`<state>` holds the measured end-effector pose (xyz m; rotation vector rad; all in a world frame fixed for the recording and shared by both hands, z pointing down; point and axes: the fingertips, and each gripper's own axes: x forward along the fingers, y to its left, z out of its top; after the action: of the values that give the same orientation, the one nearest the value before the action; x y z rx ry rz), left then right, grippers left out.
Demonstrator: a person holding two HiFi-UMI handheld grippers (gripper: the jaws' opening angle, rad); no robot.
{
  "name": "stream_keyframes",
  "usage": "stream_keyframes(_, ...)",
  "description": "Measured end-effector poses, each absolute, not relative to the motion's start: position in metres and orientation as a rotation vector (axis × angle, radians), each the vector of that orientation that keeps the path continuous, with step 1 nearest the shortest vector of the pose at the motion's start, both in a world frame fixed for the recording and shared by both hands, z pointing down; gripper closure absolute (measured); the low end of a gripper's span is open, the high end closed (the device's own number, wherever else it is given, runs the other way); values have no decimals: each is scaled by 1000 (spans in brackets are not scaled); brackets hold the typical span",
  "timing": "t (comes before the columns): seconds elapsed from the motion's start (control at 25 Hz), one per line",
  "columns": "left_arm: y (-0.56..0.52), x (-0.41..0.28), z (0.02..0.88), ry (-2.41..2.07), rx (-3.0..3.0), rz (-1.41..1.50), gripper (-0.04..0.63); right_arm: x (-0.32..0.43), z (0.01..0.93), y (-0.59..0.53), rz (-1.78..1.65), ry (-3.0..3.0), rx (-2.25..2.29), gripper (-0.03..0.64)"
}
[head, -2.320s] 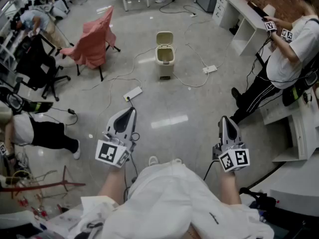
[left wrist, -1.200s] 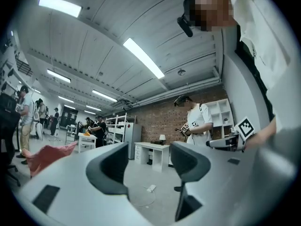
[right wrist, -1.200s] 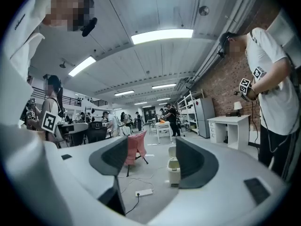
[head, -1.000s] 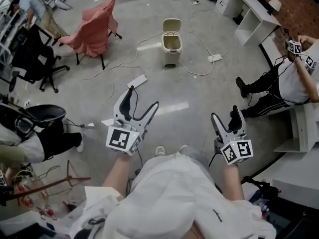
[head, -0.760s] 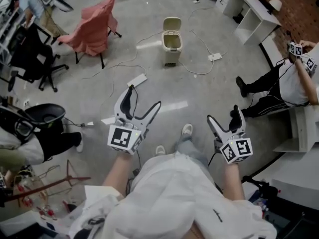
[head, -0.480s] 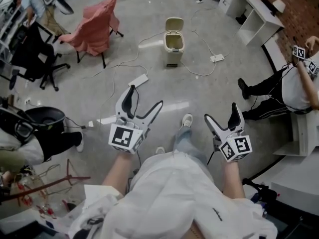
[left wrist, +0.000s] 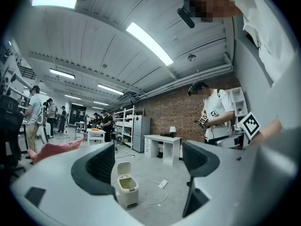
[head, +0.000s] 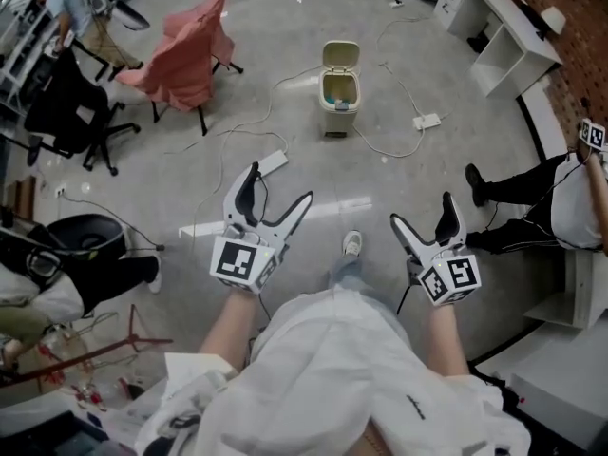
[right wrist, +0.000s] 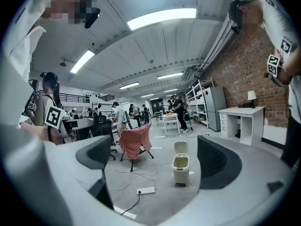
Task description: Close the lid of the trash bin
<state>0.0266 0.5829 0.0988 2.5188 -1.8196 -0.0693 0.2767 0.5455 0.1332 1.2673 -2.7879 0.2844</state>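
Floor (head: pixel 313 169): grey, glossy concrete, with all the items below standing on it.

Table (head: pixel 508 27): white, with open compartments, well right of the trash bin and slightly beyond it in the head view.

Chair (head: pixel 190 50): draped in a pink-red cloth, well left of the bin, at about the same depth.

Person (head: pixel 556 193): white top and dark trousers, right of the bin and nearer the camera, legs stretched toward the middle of the floor.

Trash bin (head: pixel 340 98): small, cream, pedal type, upright in the open, well apart from both grippers. Lid (head: pixel 339 55) is raised, standing up from the far edge, so the opening is exposed. Something small and bluish is inside; I cannot identify it.

Left gripper (head: pixel 279 183): held level, near side of the bin and left of it. Jaws spread wide with nothing between the pads. Its own view frames the distant bin in the gap.

Right gripper (head: pixel 422 209): near side of the bin and right of it. Jaws likewise wide apart and empty, with the bin seen far off between them.

Power strip (head: pixel 427 121): white, just right of the bin. A white cable (head: pixel 385 150) loops from it toward the bin's base.
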Motion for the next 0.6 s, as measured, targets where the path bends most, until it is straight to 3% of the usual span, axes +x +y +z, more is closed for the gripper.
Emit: stream_keyframes(0.6, 373, 71, 110, -1909, 2374, -19, 166, 319, 145, 324, 346, -2819, 1066, 55)
